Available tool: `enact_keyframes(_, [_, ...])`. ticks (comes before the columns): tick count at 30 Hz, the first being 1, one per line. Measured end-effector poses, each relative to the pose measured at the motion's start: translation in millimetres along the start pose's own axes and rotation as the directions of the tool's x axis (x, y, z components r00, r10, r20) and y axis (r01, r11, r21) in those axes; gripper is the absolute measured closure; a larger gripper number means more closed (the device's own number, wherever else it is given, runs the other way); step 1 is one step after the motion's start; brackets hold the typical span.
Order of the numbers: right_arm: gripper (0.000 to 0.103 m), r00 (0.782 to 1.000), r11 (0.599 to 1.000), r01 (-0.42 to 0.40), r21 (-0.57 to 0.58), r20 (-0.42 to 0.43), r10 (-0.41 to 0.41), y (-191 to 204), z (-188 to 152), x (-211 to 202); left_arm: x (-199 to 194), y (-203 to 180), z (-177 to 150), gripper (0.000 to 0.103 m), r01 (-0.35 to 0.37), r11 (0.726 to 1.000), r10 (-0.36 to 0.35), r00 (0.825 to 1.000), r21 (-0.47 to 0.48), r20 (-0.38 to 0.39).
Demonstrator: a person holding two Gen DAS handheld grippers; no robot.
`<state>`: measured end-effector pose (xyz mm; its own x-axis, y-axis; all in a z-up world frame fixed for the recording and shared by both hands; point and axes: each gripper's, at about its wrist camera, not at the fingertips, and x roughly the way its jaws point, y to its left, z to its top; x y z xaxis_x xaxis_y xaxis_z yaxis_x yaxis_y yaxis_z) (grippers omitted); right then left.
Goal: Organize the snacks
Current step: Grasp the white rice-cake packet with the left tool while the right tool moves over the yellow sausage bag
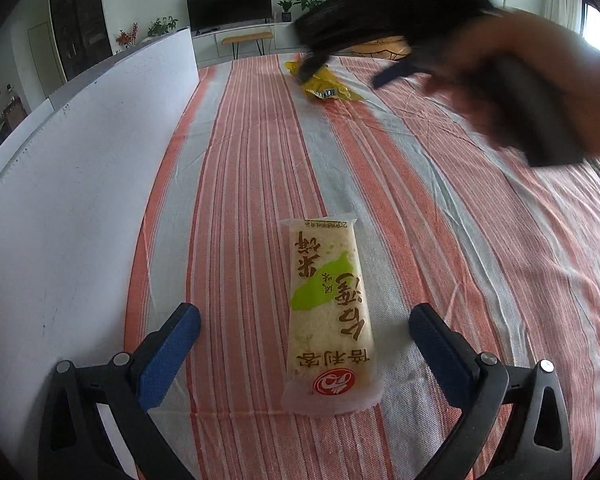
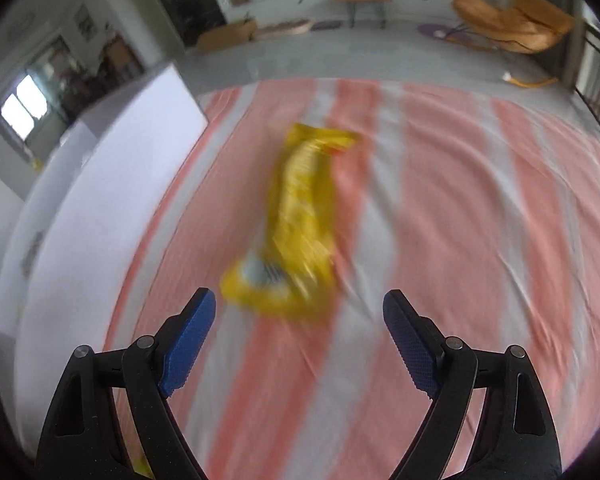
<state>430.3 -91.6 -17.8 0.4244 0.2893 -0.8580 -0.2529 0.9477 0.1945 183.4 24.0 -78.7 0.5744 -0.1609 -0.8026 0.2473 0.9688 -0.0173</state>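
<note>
With the left gripper (image 1: 304, 344) spread wide and empty around the rice-cracker packet (image 1: 328, 312) near the striped table's (image 1: 480, 260) near edge, the empty, wide-open right gripper (image 2: 300, 332) risks skidding the far yellow packet (image 2: 296, 220) aside.

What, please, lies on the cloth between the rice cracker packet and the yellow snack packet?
Only bare striped tablecloth lies between the rice cracker packet and the yellow snack packet, as the left wrist view shows.
</note>
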Motion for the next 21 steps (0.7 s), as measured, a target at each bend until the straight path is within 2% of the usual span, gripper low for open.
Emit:
enact_keyframes(2, [0.015, 0.998, 0.996, 0.048, -0.069, -0.032, -0.050, 18.6, 12.9, 24.2, 0.0, 0.3, 0.0, 0.000, 0.000, 1.000, 0.000, 1.000, 0.000, 0.000])
enact_keyframes(4, [0.021, 0.992, 0.991, 0.082, -0.108, -0.085, -0.092, 25.7, 11.8, 43.3, 0.2, 0.6, 0.6, 0.000, 0.000, 1.000, 0.000, 1.000, 0.000, 0.000])
enact_keyframes(6, [0.038, 0.987, 0.980, 0.142, -0.140, -0.057, -0.151, 27.9, 6.9, 37.7, 0.6, 0.8, 1.6, 0.000, 0.000, 1.000, 0.000, 1.000, 0.000, 0.000])
enact_keyframes(8, [0.040, 0.993, 0.990, 0.091, -0.111, -0.070, -0.099, 18.0, -4.0, 24.5, 0.9, 1.0, 2.6, 0.000, 0.000, 1.000, 0.000, 1.000, 0.000, 0.000])
enact_keyframes(10, [0.041, 0.992, 0.991, 0.090, -0.104, -0.079, -0.098, 6.0, -21.5, 7.8, 0.8, 0.9, 2.8, 0.000, 0.000, 1.000, 0.000, 1.000, 0.000, 0.000])
enact_keyframes(12, [0.041, 0.992, 0.991, 0.086, -0.101, -0.085, -0.094, -6.6, -46.5, -13.8, 0.9, 0.9, 2.5, 0.000, 0.000, 1.000, 0.000, 1.000, 0.000, 0.000])
enact_keyframes(16, [0.040, 0.993, 0.994, 0.069, -0.079, -0.091, -0.076, -26.0, -123.2, -69.3, 1.1, 0.8, 2.6, 0.000, 0.000, 1.000, 0.000, 1.000, 0.000, 0.000])
enact_keyframes(17, [0.040, 0.994, 0.995, 0.076, -0.070, -0.076, -0.081, -28.9, -153.8, -88.8, 0.9, 0.8, 2.4, 0.000, 0.000, 1.000, 0.000, 1.000, 0.000, 0.000])
enact_keyframes(21, [0.040, 0.994, 0.994, 0.106, -0.034, -0.010, -0.106, -20.6, -237.7, -131.8, 1.0, 0.8, 2.3, 0.000, 0.000, 1.000, 0.000, 1.000, 0.000, 0.000])
